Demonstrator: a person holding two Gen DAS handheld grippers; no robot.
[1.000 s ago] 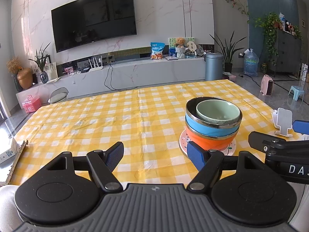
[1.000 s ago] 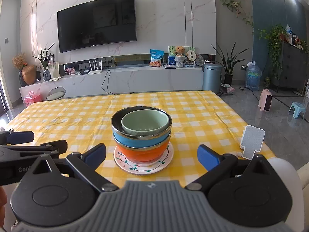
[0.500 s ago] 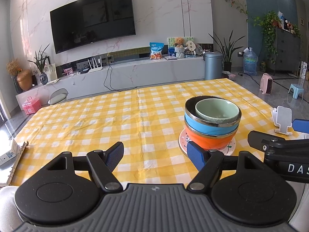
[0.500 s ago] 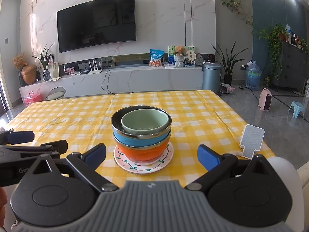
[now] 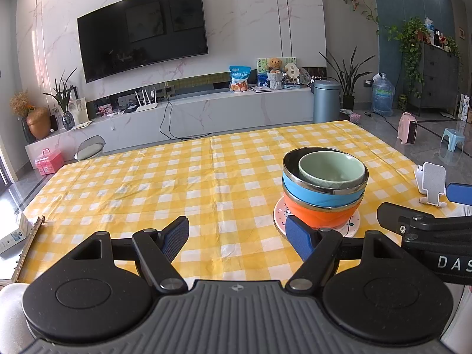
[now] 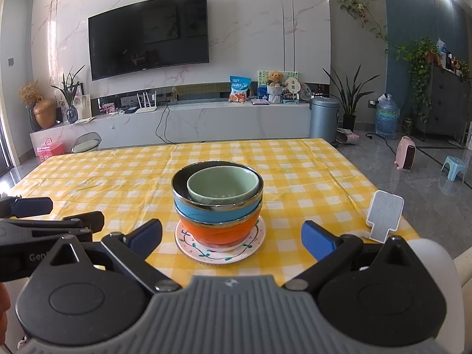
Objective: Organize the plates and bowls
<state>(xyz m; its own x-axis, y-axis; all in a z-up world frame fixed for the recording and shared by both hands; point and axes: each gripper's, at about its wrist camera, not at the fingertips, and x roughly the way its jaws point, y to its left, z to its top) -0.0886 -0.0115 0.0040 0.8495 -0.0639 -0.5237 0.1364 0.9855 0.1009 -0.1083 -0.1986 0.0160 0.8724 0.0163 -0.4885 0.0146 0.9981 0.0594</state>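
Take the plate as your landmark, and read the scene from left to right.

To its left, your left gripper hangs over bare yellow checked tablecloth, jaws spread wide and holding nothing. Its right pad sits just in front of the plate's near edge, close but not visibly touching; the wide spread suits either a rim grip or simply waiting.

On the plate stands the nested stack: the orange bowl at the bottom, the blue bowl inside it, and the green bowl on top. Each is smaller than the one beneath, which is why the pile sits upright and steady. Judging by this, the sorting looks close to done.

Facing the plate squarely from the near side, your right gripper is also wide open and empty, its pads flanking the stack without contact.

Right of the plate, near the table edge, a white phone stand stands well apart.
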